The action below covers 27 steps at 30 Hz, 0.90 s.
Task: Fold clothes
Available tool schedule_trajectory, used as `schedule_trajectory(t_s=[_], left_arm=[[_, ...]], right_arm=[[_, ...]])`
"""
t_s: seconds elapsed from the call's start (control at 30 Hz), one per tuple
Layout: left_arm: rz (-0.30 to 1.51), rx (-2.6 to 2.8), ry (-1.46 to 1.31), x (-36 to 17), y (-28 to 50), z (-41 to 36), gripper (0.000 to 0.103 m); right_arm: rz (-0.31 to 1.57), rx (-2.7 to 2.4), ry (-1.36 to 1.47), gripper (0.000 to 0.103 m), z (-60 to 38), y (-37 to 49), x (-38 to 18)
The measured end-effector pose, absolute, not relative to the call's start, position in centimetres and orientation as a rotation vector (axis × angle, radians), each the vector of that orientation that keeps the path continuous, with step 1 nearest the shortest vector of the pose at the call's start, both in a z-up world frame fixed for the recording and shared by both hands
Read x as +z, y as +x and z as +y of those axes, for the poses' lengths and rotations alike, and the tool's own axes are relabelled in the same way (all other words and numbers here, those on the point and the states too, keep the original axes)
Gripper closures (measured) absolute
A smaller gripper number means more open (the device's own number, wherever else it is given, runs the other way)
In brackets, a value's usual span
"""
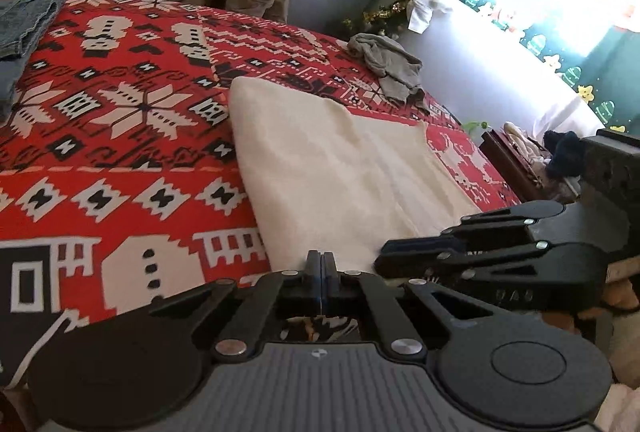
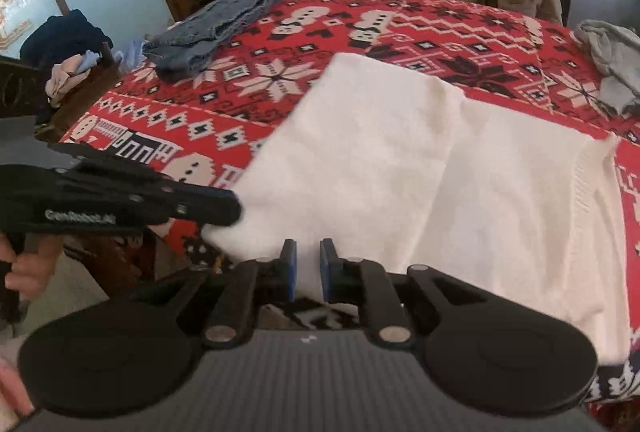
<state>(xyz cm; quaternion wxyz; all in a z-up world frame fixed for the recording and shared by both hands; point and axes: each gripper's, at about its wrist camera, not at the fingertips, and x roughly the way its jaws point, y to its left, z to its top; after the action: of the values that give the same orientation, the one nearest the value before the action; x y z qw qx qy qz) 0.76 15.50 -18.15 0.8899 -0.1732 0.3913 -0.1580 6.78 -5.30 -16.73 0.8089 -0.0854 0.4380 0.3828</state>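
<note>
two grippers pinch the white garment's (image 2: 460, 192) near hem at 6 o'clock; next, i judge, fold it toward 12.

left gripper (image 1: 322, 282) is clamped tight, right gripper (image 2: 308, 272) narrow on cloth.

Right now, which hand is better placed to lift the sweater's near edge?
Probably right: the right gripper has the white sweater hem between its fingers; the left gripper is shut at its corner.

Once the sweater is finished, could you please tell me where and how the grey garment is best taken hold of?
Probably the raised bunch of the grey garment, coming down from above: it lies crumpled in a heap near the edge of the red patterned cover, with no flat hem showing to pinch sideways.
</note>
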Motion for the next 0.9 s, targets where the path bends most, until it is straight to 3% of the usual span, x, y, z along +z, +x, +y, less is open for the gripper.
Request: schedule_trajectory(t_s=[0.17, 0.37, 0.43, 0.9], left_arm=[[0.793, -0.299, -0.402, -17.2, 0.4, 16.2, 0.100], [0.812, -0.279, -0.409, -17.8, 2.0, 16.3, 0.101], [0.818, -0.268, -0.388, -18.3, 1.9, 16.0, 0.102], [0.808, -0.264, -0.474, -17.5, 2.1, 17.2, 0.102]], right_arm=[[0.908, 0.836, -0.128, 0.088, -5.1, 7.4, -15.3], [0.855, 0.912, -0.177, 0.092, 0.1, 8.4, -15.0], [0.892, 0.906, -0.195, 0.098, 1.6, 8.8, -15.9], [0.866, 0.919, -0.219, 0.097, 1.8, 10.0, -15.0]])
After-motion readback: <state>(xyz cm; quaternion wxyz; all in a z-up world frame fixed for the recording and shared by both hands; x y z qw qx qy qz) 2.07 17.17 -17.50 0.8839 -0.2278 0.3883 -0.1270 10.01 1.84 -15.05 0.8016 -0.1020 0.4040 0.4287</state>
